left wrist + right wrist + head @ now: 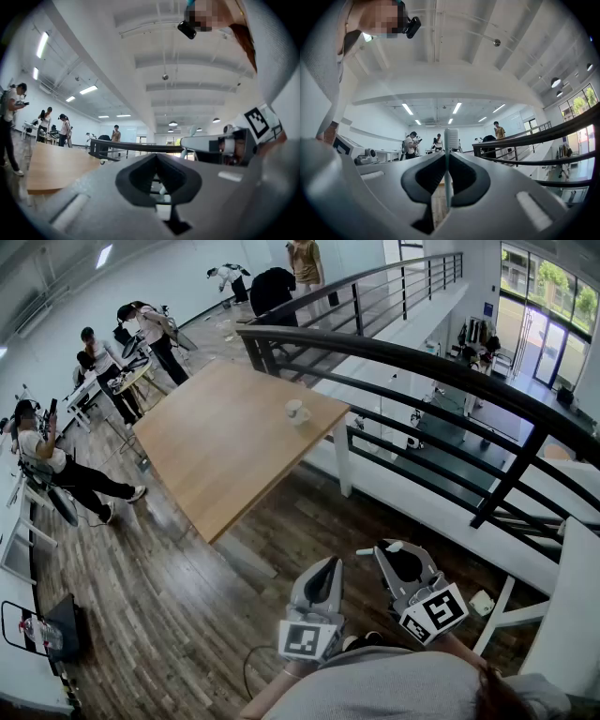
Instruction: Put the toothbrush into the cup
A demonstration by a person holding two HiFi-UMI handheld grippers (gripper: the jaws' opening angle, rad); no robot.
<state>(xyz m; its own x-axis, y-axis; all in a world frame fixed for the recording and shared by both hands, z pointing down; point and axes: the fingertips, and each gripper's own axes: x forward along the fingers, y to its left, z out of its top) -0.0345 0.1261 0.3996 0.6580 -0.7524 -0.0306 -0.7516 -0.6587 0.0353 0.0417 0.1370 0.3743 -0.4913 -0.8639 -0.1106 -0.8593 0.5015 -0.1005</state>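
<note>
A small white cup (296, 412) stands near the far right edge of the wooden table (220, 451), well ahead of both grippers. My right gripper (387, 551) is shut on a white toothbrush (367, 551), which lies crosswise between the jaw tips. In the right gripper view the toothbrush (450, 140) stands upright in the jaws of the right gripper (449, 157), bristle head on top. My left gripper (329, 565) hangs beside the right one, over the floor. In its own view the left gripper (156, 157) is shut with nothing in it.
A dark curved railing (441, 367) runs along the table's right side, with a drop to a lower floor beyond it. Several people stand and sit at the far left (56, 465) and at the back (305, 263). Wooden floor (178, 587) lies between me and the table.
</note>
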